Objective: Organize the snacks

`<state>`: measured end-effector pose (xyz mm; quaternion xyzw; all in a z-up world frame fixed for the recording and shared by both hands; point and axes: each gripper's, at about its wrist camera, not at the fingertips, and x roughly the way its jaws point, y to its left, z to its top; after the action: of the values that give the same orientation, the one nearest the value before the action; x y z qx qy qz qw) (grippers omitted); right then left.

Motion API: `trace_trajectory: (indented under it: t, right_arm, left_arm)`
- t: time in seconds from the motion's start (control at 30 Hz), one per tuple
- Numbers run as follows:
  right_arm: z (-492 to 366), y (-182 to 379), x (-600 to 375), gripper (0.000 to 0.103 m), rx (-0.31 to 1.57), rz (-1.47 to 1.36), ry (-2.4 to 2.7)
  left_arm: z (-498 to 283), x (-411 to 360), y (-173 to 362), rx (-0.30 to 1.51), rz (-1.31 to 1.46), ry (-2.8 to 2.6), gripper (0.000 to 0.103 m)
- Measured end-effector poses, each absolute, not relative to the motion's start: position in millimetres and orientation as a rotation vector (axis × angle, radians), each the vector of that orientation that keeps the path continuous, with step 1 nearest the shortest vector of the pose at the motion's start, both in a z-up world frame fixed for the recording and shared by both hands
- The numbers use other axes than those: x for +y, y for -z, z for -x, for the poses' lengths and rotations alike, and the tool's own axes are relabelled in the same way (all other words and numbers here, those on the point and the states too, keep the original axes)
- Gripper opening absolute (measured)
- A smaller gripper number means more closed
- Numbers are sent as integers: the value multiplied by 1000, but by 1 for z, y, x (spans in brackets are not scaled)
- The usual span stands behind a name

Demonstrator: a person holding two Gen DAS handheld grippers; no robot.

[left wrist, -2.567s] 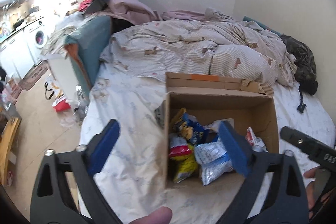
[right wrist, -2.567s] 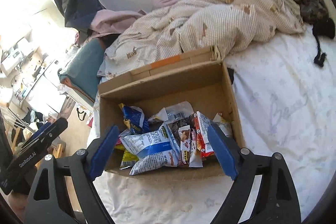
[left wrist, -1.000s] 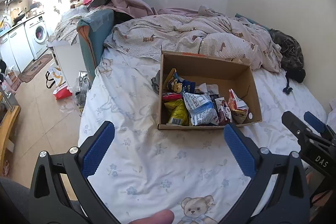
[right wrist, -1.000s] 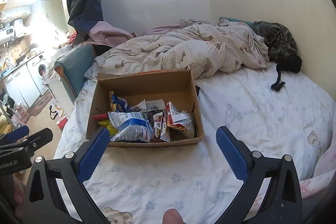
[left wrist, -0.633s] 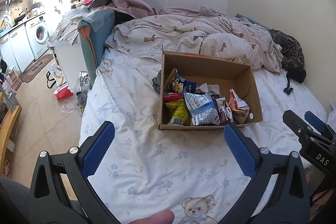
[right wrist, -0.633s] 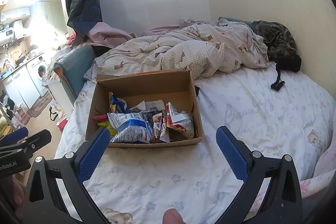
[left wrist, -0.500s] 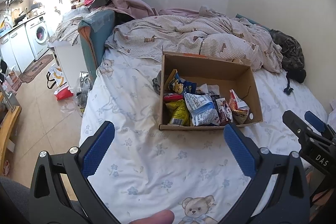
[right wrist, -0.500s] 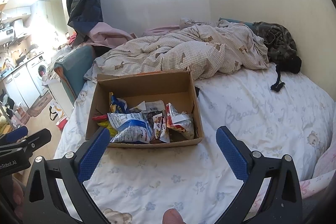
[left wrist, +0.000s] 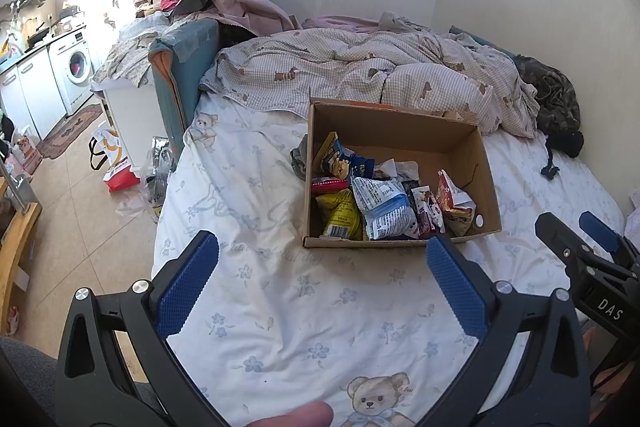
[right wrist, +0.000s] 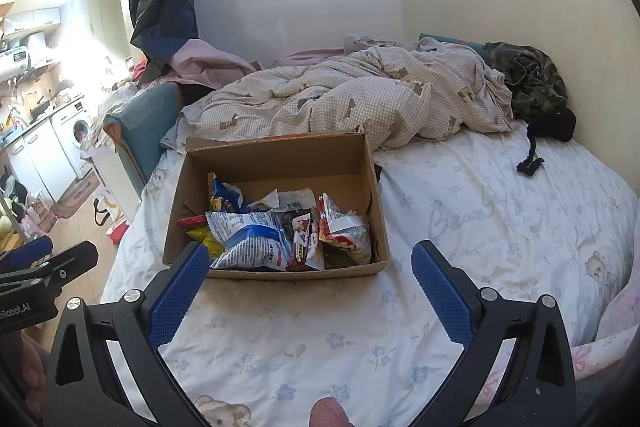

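Observation:
An open cardboard box (left wrist: 486,163) (right wrist: 276,153) sits on the bed and holds several snack packets: a blue-and-white bag (left wrist: 382,207) (right wrist: 250,239), a yellow bag (left wrist: 340,213), a red-and-white bag (left wrist: 452,197) (right wrist: 344,227) and a dark blue bag (left wrist: 342,159) (right wrist: 224,195). My left gripper (left wrist: 320,267) is open and empty, held back from the box's near side. My right gripper (right wrist: 310,269) is open and empty, also held back from the box; it also shows in the left wrist view (left wrist: 580,259).
The box rests on a white floral bedsheet (left wrist: 280,307) (right wrist: 500,211). A rumpled checked duvet (left wrist: 360,75) (right wrist: 340,99) lies behind it. A dark garment (right wrist: 532,83) lies at the far right. The bed's left edge drops to a tiled floor (left wrist: 80,195) with bags.
Both grippers pulled back and up from close over the box about 2.6 s ago. In the last second almost nothing has moved.

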<state>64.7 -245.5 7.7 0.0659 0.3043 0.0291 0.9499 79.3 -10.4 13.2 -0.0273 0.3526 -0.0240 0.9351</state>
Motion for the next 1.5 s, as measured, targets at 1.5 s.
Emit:
trace_trajectory:
  t: [1.5]
  right_arm:
    - [-70,-3,-244,103,634,-134,-65]
  left_arm:
    - [-80,-10,-14,721,57,48,103]
